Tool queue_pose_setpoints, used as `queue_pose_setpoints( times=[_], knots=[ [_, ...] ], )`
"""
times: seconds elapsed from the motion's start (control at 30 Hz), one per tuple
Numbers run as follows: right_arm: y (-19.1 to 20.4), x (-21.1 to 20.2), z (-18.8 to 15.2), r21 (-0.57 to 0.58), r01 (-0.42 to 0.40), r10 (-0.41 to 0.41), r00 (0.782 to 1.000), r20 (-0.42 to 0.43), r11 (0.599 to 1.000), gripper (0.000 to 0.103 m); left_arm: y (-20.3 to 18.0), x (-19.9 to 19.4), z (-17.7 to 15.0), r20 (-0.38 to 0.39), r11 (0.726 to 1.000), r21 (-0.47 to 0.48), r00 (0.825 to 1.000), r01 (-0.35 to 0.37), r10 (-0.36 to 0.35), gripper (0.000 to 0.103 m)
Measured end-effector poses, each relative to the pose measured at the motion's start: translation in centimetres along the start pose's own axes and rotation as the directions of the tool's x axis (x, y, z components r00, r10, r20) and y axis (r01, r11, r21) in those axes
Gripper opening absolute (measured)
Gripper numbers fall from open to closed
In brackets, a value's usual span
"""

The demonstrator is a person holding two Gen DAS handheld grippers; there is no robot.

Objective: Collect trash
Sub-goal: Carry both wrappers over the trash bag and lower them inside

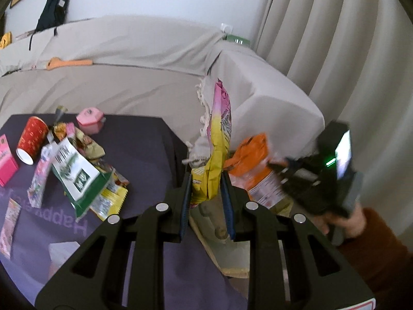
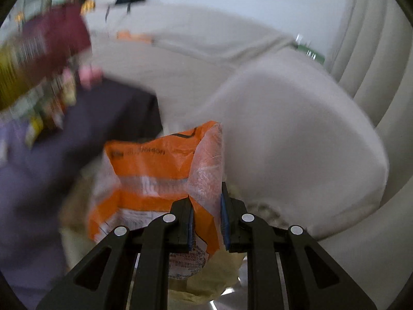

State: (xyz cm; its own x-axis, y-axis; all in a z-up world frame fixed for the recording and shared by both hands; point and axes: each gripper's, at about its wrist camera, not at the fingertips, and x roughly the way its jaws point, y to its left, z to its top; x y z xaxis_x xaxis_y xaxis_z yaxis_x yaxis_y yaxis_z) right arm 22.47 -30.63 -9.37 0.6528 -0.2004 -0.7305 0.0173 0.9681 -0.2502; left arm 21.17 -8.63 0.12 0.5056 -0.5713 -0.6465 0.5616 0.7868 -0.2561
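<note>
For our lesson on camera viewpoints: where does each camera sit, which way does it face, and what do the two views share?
Left wrist: on the left gripper, facing the beige sofa; its fingers clamp a yellow-and-pink snack bag; the right gripper shows too.
Right wrist: on the right gripper, facing the sofa armrest; its fingers pinch an orange plastic wrapper.
Shared: wrapper, sofa, dark purple-clothed table.
</note>
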Motion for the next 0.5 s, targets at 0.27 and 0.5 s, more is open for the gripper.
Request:
queue_pose_setpoints(
  times=[0.27, 0.5],
  knots=[
    [1.0, 3.3, -3.7, 0.009, -0.053, 0.053, 0.993, -0.104, 0.999, 0.018, -0.7, 1.6, -1.0, -0.044, 1.0, 0.01, 0.999, 0.017, -0.017, 0.021],
    [-2.0, -0.3, -3.6, 0.147, -0.175, 0.173, 0.985, 0.027, 0.974, 0.043, -2.2, 3.5, -1.8, -0.09, 0.999, 0.026, 0.995, 0.047, -0.045, 0.023]
  ],
)
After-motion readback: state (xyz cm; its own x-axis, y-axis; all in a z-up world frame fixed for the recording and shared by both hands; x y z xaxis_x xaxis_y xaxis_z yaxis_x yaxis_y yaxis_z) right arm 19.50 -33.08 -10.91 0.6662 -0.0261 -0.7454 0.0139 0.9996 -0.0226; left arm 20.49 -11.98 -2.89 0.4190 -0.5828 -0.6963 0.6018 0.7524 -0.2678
